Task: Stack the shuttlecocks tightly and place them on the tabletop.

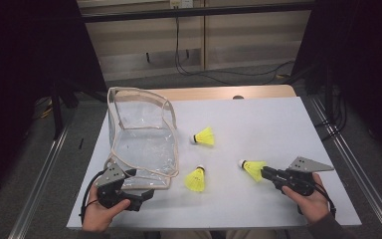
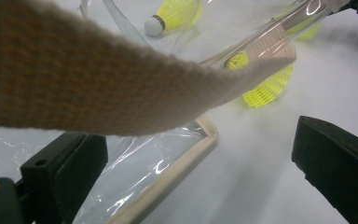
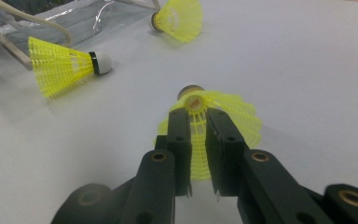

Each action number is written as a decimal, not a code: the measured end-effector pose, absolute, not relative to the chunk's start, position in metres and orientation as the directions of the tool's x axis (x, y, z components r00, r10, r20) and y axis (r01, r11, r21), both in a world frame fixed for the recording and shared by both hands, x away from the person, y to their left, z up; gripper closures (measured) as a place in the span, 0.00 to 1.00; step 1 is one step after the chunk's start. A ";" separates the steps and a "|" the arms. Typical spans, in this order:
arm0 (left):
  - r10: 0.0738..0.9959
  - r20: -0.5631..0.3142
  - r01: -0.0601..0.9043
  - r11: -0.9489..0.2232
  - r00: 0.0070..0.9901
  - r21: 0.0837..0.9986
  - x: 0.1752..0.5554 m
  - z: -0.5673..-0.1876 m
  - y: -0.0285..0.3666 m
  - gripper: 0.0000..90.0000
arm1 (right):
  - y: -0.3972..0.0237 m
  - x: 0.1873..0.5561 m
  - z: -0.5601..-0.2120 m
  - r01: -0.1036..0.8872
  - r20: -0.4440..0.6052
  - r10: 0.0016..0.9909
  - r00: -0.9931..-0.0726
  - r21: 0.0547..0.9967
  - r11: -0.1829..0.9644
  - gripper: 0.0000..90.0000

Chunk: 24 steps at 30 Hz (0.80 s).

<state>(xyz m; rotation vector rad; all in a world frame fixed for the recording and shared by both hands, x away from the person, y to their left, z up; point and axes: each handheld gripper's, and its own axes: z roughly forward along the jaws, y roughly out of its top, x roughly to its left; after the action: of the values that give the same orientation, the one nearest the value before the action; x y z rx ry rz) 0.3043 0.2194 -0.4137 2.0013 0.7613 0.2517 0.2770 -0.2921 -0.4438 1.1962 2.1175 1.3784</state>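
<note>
My right gripper (image 3: 196,122) has its jaws nearly together, reaching into the open skirt of a yellow shuttlecock (image 3: 235,116) on the white table (image 1: 258,119). One wall of the skirt sits between the pads; I cannot tell for sure whether they pinch it, as the mesh blurs there. Its cork end points away from me, half hidden behind the skirt rim. In the high view this shuttlecock (image 1: 251,168) lies at the front right of the table, at the jaw tips of the right gripper (image 1: 263,173).

My left gripper (image 1: 146,194) has its jaws wide apart, nothing pressed between them. A tan webbing strap (image 2: 98,84) crosses close to its camera, out of focus, and covers much of the clear bag (image 1: 142,134) behind it. The bag's trimmed edge passes between the jaws without touching either.

Second shuttlecock (image 1: 195,180) lies just beside the bag's front corner; seen through plastic in the left gripper view, outline smeared. Third shuttlecock (image 1: 205,137) lies farther back, beside the bag's right wall.
</note>
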 end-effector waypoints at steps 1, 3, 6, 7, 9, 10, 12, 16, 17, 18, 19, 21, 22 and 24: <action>0.606 -0.126 0.411 -0.358 0.785 0.838 0.304 -0.414 0.219 0.04 | -0.292 0.277 -0.444 0.464 0.155 0.795 -0.586 0.869 0.172 0.87; 0.606 -0.126 0.411 -0.359 0.785 0.838 0.304 -0.414 0.219 0.04 | -0.292 0.276 -0.443 0.463 0.157 0.793 -0.589 0.870 0.171 0.86; 0.607 -0.125 0.412 -0.360 0.785 0.837 0.304 -0.414 0.219 0.04 | -0.292 0.275 -0.443 0.463 0.158 0.792 -0.589 0.870 0.171 0.83; 0.607 -0.125 0.412 -0.360 0.785 0.837 0.305 -0.414 0.219 0.04 | -0.292 0.274 -0.442 0.463 0.160 0.791 -0.591 0.870 0.170 0.82; 0.607 -0.126 0.412 -0.359 0.785 0.837 0.304 -0.414 0.219 0.04 | -0.292 0.274 -0.442 0.463 0.161 0.788 -0.595 0.870 0.172 0.79; 0.607 -0.125 0.412 -0.360 0.785 0.837 0.305 -0.414 0.219 0.04 | -0.291 0.273 -0.442 0.464 0.162 0.786 -0.596 0.869 0.173 0.77; 0.607 -0.125 0.412 -0.360 0.785 0.837 0.305 -0.414 0.219 0.04 | -0.290 0.273 -0.442 0.468 0.168 0.783 -0.599 0.867 0.173 0.75; 0.607 -0.125 0.412 -0.360 0.785 0.837 0.305 -0.414 0.219 0.04 | -0.287 0.273 -0.442 0.469 0.168 0.778 -0.606 0.865 0.178 0.68; 0.607 -0.125 0.411 -0.360 0.785 0.837 0.305 -0.414 0.219 0.04 | -0.287 0.273 -0.442 0.467 0.165 0.777 -0.608 0.865 0.182 0.67; 0.607 -0.125 0.412 -0.361 0.785 0.837 0.304 -0.414 0.219 0.04 | -0.286 0.273 -0.442 0.469 0.164 0.776 -0.609 0.864 0.185 0.66; 0.607 -0.124 0.412 -0.361 0.785 0.837 0.304 -0.413 0.219 0.04 | -0.284 0.273 -0.442 0.469 0.162 0.776 -0.610 0.863 0.188 0.64; 0.607 -0.125 0.411 -0.359 0.785 0.838 0.304 -0.414 0.219 0.04 | -0.282 0.274 -0.443 0.476 0.163 0.777 -0.608 0.858 0.192 0.63; 0.607 -0.124 0.411 -0.360 0.785 0.838 0.304 -0.414 0.219 0.04 | -0.281 0.275 -0.444 0.476 0.156 0.777 -0.609 0.856 0.201 0.62; 0.607 -0.124 0.411 -0.361 0.785 0.837 0.304 -0.413 0.219 0.04 | -0.278 0.278 -0.444 0.478 0.147 0.780 -0.609 0.852 0.212 0.62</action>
<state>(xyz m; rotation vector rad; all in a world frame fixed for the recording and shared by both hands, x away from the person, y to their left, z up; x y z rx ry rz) 0.3044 0.2192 -0.4135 2.0038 0.7619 0.2541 0.2775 -0.2779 -0.4443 1.1790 2.1776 1.3516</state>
